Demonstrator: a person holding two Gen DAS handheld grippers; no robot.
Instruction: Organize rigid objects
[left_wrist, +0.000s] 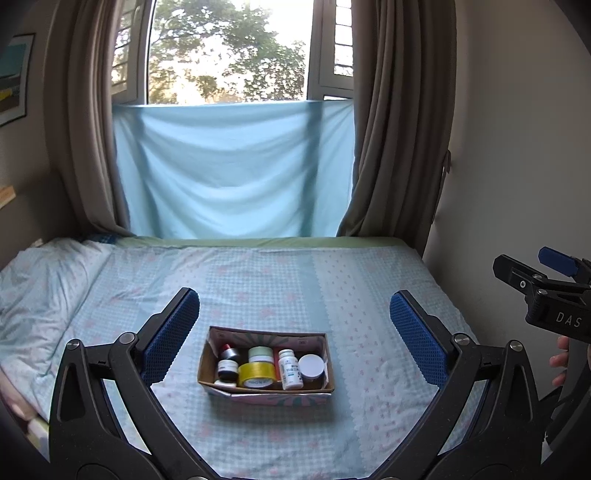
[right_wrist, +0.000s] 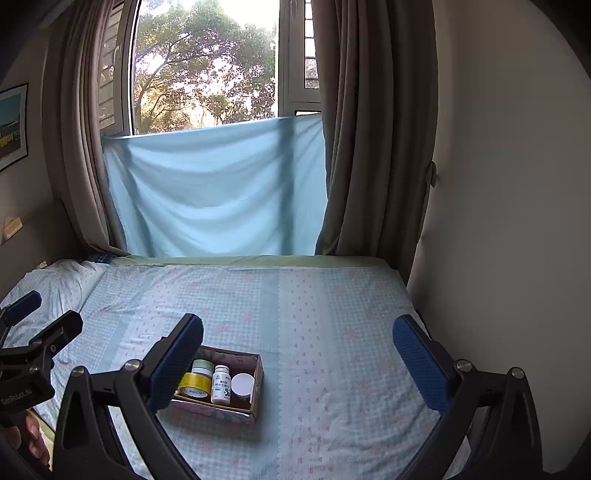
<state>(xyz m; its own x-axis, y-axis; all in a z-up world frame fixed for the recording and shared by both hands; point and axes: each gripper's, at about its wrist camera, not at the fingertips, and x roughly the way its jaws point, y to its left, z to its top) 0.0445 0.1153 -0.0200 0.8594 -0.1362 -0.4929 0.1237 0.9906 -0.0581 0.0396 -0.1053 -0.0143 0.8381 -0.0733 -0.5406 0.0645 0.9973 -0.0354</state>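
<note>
A small cardboard box (left_wrist: 325, 345) sits on the bed. It holds a yellow tape roll (left_wrist: 256, 374), a white pill bottle (left_wrist: 290, 369), a white-lidded jar (left_wrist: 311, 367), a green-lidded jar (left_wrist: 260, 354), a dark jar (left_wrist: 227, 369) and a grey tape roll (left_wrist: 232, 352). My left gripper (left_wrist: 291, 325) is open and empty, held above and before the box. My right gripper (right_wrist: 297, 354) is open and empty; the box (right_wrist: 258, 373) lies at its left finger, with the bottle (right_wrist: 221, 384), yellow tape (right_wrist: 194, 384) and white-lidded jar (right_wrist: 242, 384) showing.
The bed (left_wrist: 332, 280) has a blue checked sheet, with a pillow (left_wrist: 40, 280) at the left. A wall (right_wrist: 498, 221) runs close along the bed's right edge. Curtains and a blue cloth (left_wrist: 232, 166) hang at the window behind. The right gripper's body (left_wrist: 546, 291) shows at the right.
</note>
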